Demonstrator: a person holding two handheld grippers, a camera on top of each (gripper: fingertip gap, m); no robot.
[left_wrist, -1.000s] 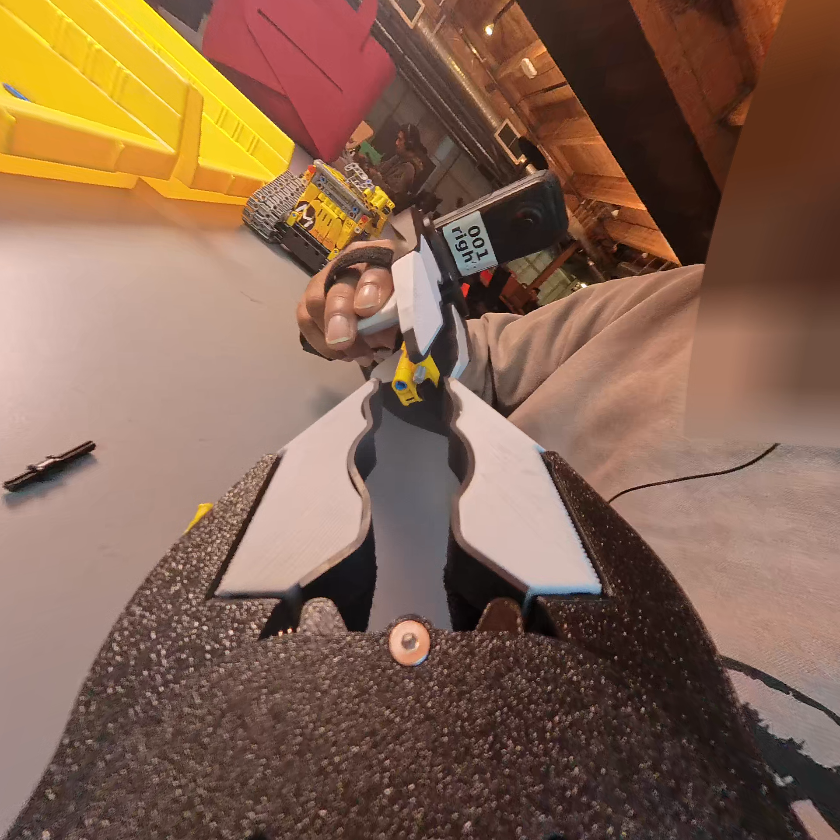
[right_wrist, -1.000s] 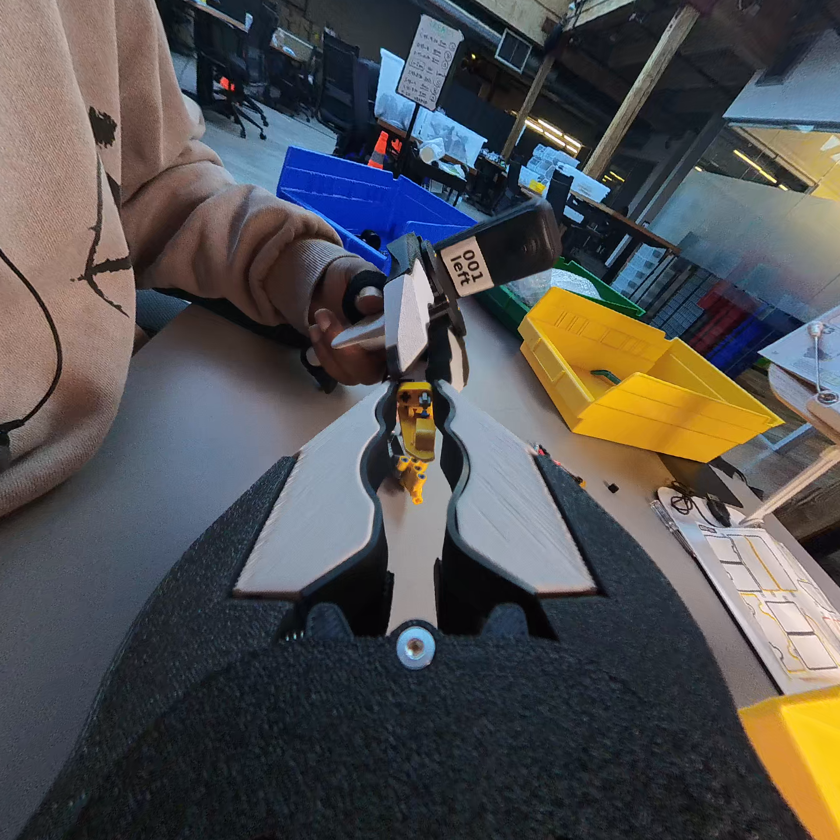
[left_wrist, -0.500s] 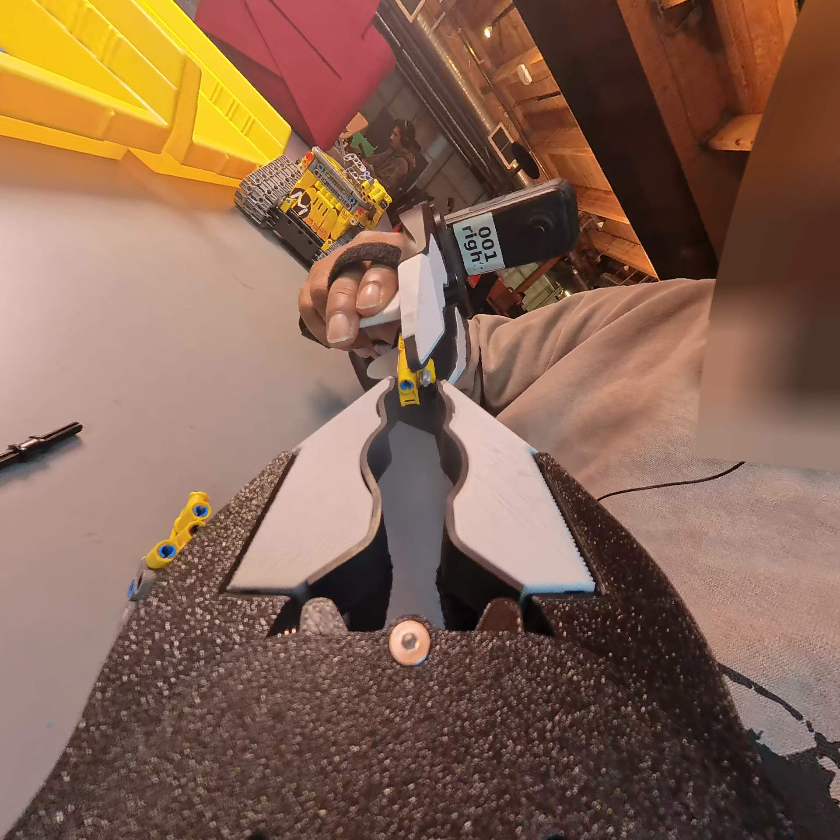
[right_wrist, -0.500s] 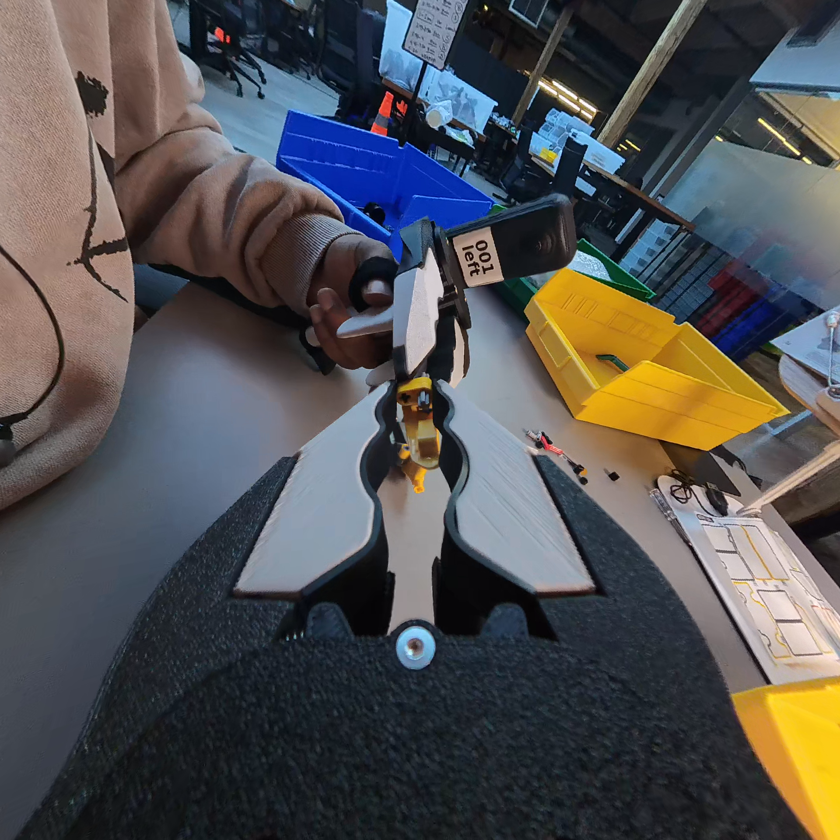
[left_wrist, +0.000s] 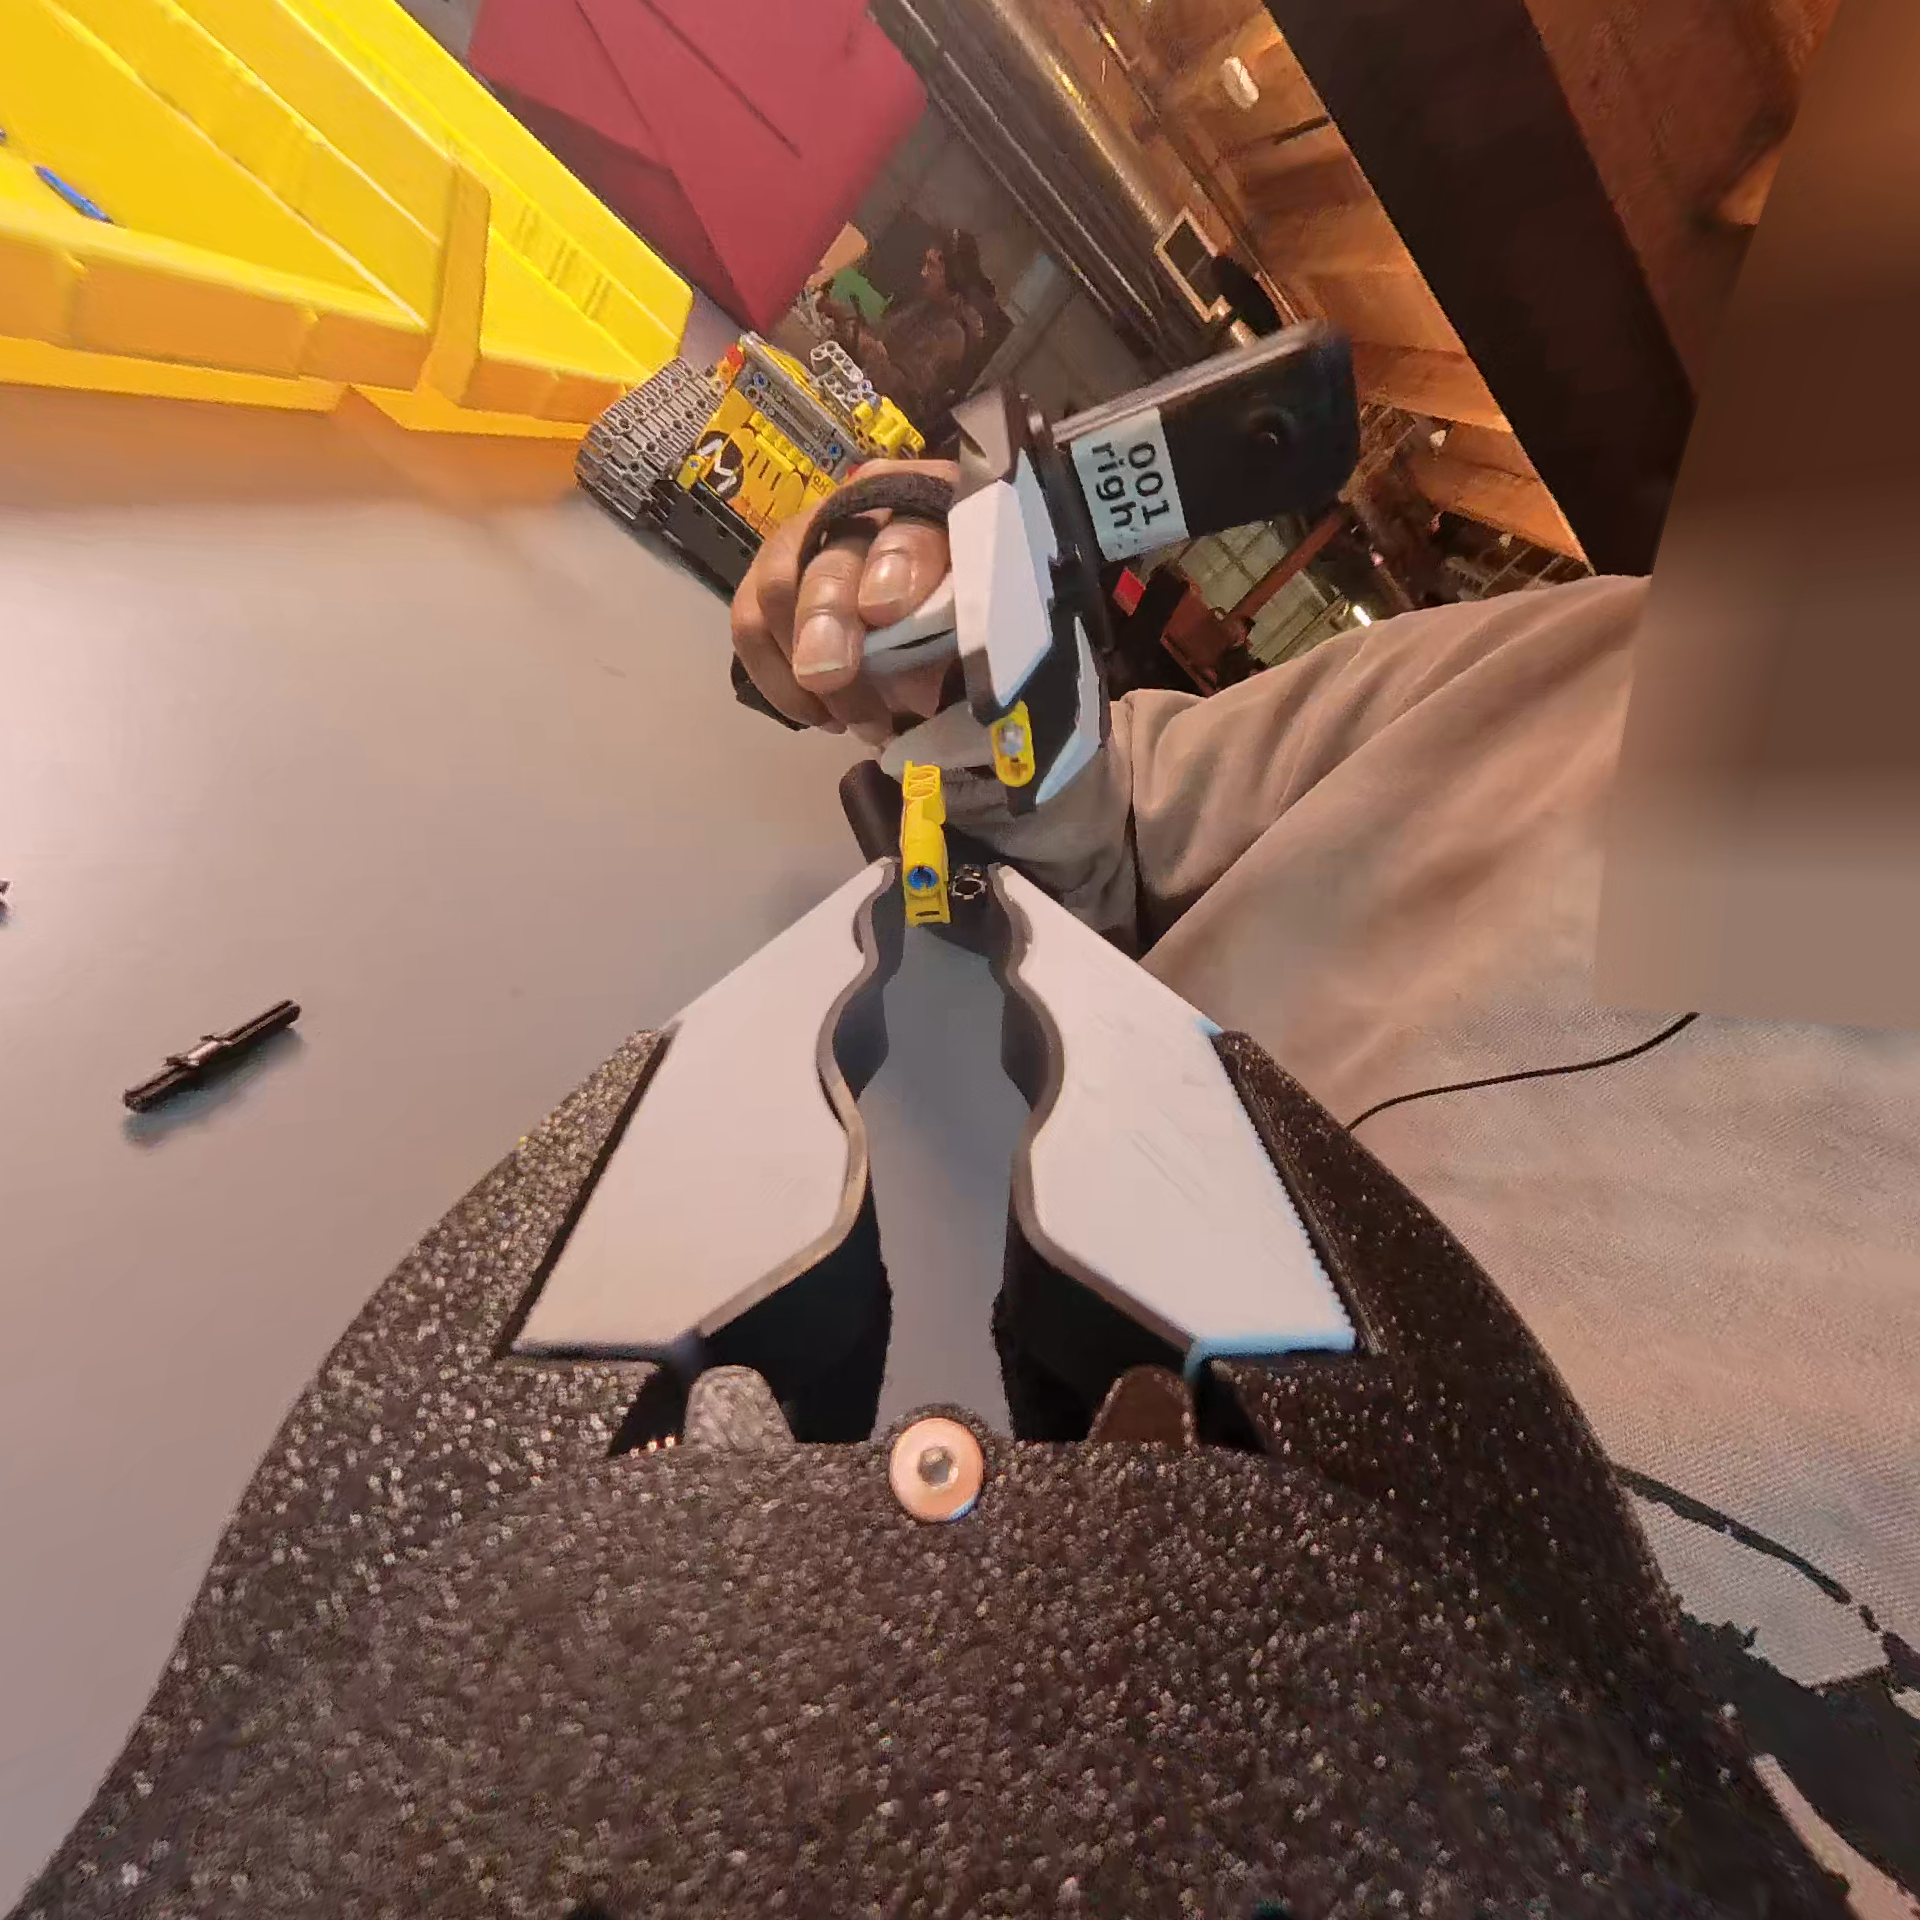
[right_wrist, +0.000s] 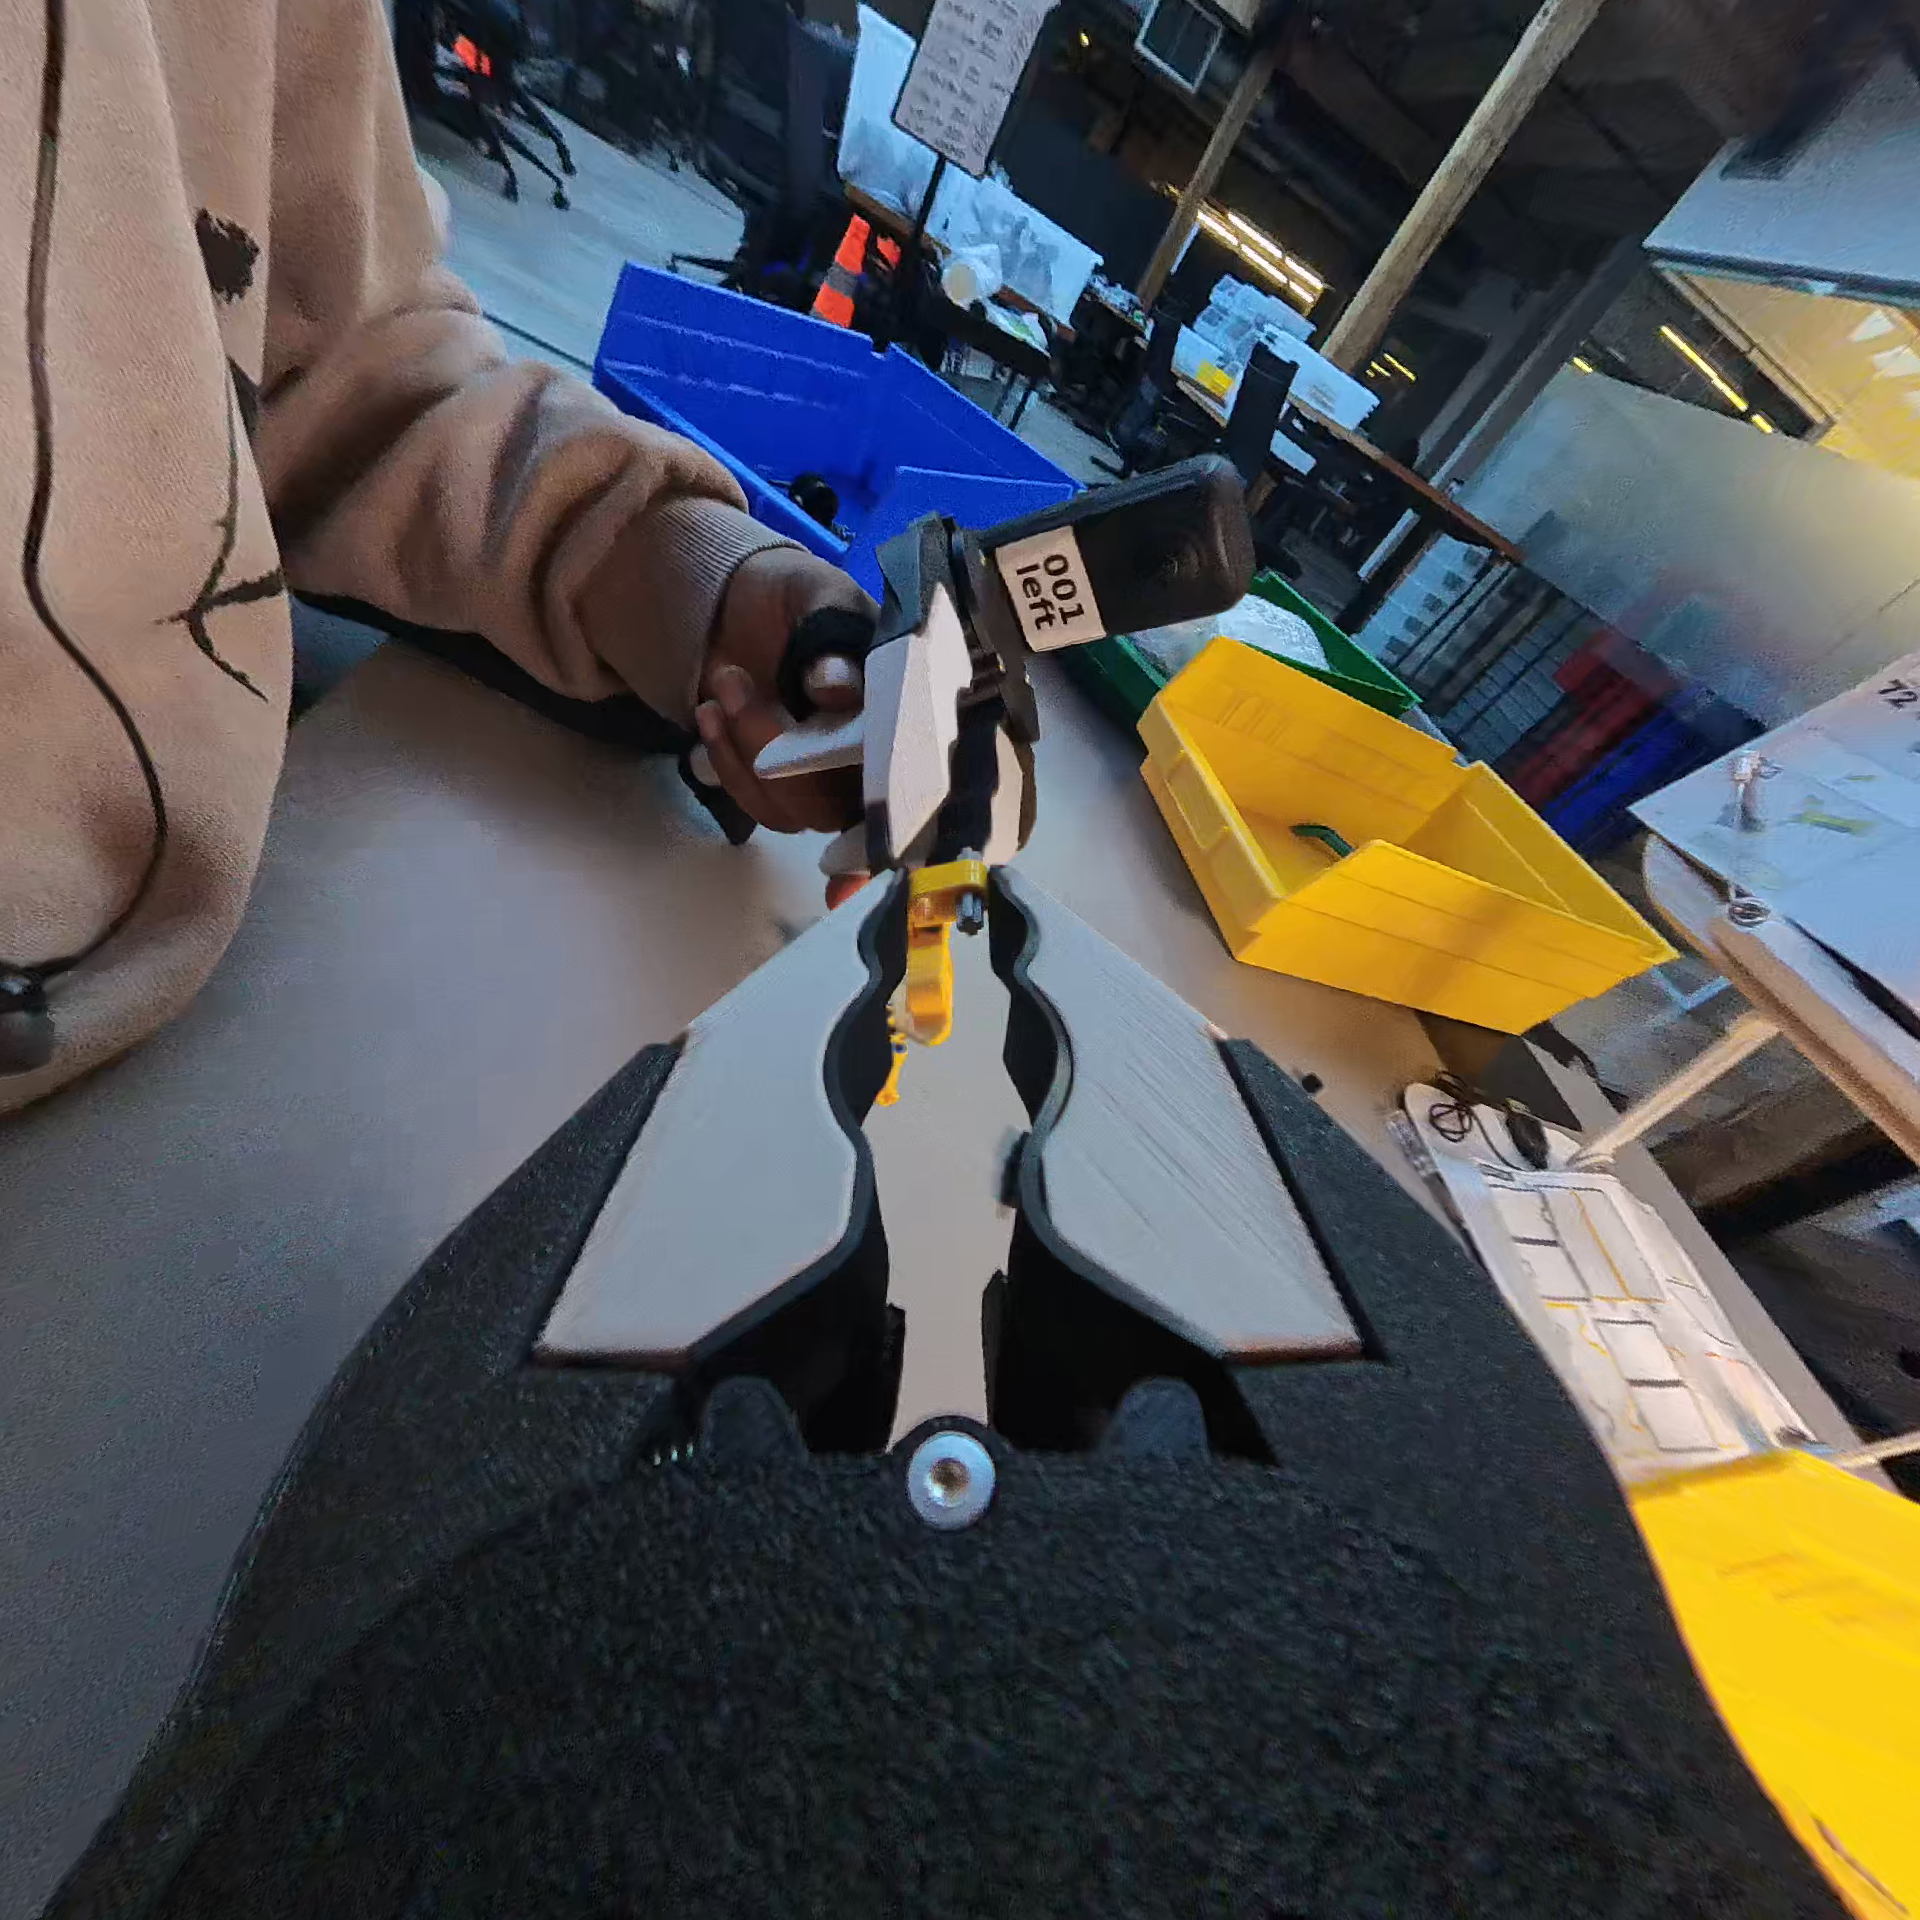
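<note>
My left gripper (left_wrist: 943, 883) is shut on a yellow beam (left_wrist: 923, 847) with a blue pin; a small black part sits beside the beam between the tips. The beam sticks out toward my right gripper (left_wrist: 1023, 753), which a hand holds just beyond it. My right gripper (right_wrist: 940, 896) is shut on a small yellow piece (right_wrist: 943, 881) with a grey pin, also seen in the left wrist view (left_wrist: 1013, 740). In the right wrist view the left gripper (right_wrist: 935, 850) meets mine tip to tip, and the beam (right_wrist: 928, 977) hangs in the gap between my fingers. Both are above the grey table (left_wrist: 416, 831).
Yellow bins (left_wrist: 260, 260), a red bin and a yellow tracked toy vehicle (left_wrist: 748, 447) stand at the table's far side. A black axle (left_wrist: 213, 1055) lies on the table. A blue bin (right_wrist: 790, 395), a yellow bin (right_wrist: 1382, 862) and a printed sheet (right_wrist: 1590, 1278) lie right. The person's sweater is close by. Only a small space, under 4 cm, lies between the two pairs of fingers. My left tips are roughly 12 cm from the black axle (left_wrist: 213, 1055).
The two grippers have drawn slightly apart. In the left wrist view the beam and the right gripper's small yellow piece now show a gap between them.
</note>
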